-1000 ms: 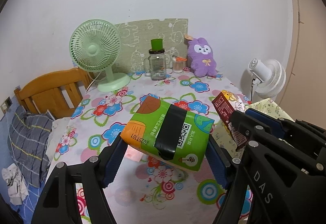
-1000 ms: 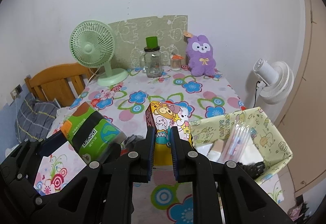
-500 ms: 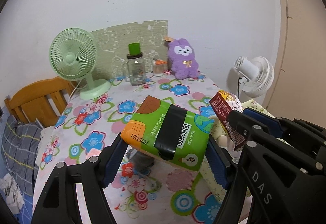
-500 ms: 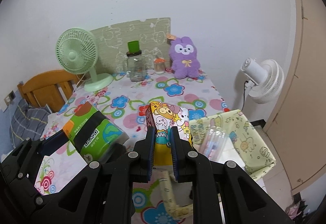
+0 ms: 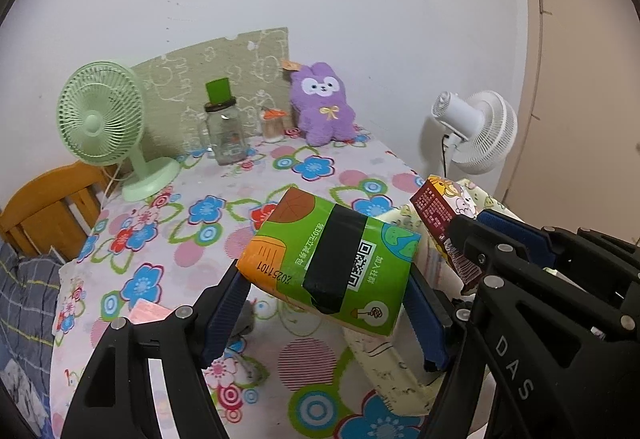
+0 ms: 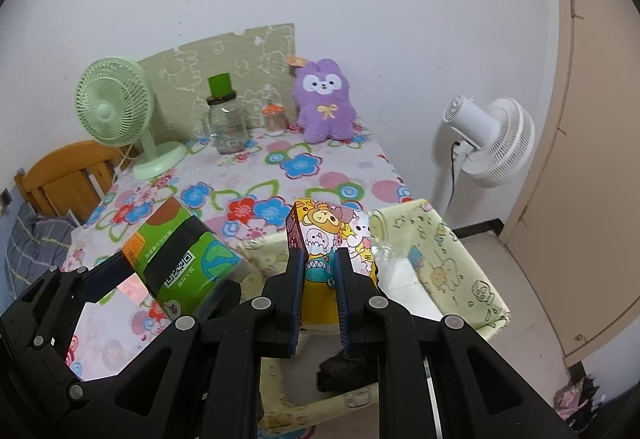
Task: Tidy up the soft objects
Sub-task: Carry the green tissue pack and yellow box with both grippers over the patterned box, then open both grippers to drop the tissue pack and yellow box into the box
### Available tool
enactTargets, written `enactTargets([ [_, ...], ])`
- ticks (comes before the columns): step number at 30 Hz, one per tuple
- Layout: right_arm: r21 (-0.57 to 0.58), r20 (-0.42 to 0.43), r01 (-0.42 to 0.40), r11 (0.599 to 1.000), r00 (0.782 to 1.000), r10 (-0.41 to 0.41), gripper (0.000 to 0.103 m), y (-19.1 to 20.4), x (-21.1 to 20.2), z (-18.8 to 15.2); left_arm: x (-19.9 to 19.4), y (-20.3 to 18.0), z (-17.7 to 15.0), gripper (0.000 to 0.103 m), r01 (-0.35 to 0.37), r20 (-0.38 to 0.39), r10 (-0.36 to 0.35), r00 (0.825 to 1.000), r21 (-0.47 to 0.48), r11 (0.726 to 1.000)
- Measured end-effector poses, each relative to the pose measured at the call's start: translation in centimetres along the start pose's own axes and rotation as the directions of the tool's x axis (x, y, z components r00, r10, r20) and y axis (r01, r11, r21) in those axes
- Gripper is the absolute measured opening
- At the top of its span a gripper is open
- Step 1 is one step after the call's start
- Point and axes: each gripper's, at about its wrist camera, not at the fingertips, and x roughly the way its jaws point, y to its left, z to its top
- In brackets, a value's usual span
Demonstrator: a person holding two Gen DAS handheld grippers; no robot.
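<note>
With both loads now swung off the floral table and over the yellow fabric bin, looks close to the drop. Largest first: green tissue pack, clamped across its width in the widely spread left gripper, long axis slanting up-left toward the wall. Smaller: cartoon tissue pack, pinched between the nearly closed right gripper, standing upright above the bin.
</note>
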Motion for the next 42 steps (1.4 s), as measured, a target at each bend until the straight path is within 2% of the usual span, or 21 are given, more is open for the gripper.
enactTargets([
  [11,0.029,-0.054,0.038,0.999,0.998,-0.037,0.017,-2.6,1.8,-0.9,2.3,-2.1,-0.2,0.077,0.025,-0.053,-0.023,0.998,0.040,0.999],
  [26,0.054,-0.133,0.063,0.997,0.990,-0.055,0.017,-4.2,4.8,-1.7,5.1,-3.5,-0.5,0.077,0.026,-0.120,-0.017,0.993,0.070,0.997],
  [32,0.063,-0.185,0.069,0.996,0.981,-0.057,0.017,-4.9,6.2,-2.2,6.9,-3.6,-1.0,0.078,0.054,-0.187,-0.044,0.981,0.051,0.997],
  [42,0.069,-0.224,0.069,0.995,0.973,-0.052,0.018,-5.0,8.0,-2.5,8.8,-3.4,-1.4,0.078,0.050,-0.227,-0.038,0.973,0.046,0.998],
])
